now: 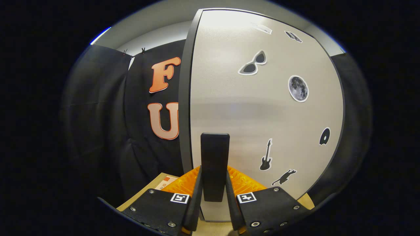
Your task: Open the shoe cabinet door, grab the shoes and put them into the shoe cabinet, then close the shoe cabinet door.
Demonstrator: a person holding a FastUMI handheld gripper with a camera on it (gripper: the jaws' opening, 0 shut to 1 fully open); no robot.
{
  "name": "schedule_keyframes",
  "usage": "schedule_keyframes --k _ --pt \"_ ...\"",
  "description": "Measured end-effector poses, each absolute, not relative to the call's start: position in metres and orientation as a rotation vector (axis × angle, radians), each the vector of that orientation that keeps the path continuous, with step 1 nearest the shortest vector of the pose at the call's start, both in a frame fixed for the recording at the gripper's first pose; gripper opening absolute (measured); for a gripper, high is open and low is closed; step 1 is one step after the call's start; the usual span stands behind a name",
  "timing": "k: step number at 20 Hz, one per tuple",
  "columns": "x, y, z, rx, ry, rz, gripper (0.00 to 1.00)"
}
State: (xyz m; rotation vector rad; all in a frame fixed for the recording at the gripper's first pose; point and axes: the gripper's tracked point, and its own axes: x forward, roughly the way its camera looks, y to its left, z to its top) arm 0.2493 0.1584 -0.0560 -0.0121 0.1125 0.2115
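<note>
Dead ahead, twelve o'clock from gripper (214, 196): shoe cabinet door (262, 108), pale, stickered. Dark upright handle (215, 164) sits between fingers, both pressing its sides, clamped, likely so door swings by pull. Door edge at eleven o'clock. Shoes unseen.

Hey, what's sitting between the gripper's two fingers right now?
In the gripper view, the cabinet door's upright black handle sits between the fingers of the gripper, which close on it from both sides.
</note>
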Motion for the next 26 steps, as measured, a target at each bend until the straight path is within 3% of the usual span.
schedule_keyframes --k 7,26 --pt "0.243 0.155 -0.056 0.02 0.13 0.178 0.32" --pt "0.169 0.1 -0.057 0.057 0.135 0.146 0.31"
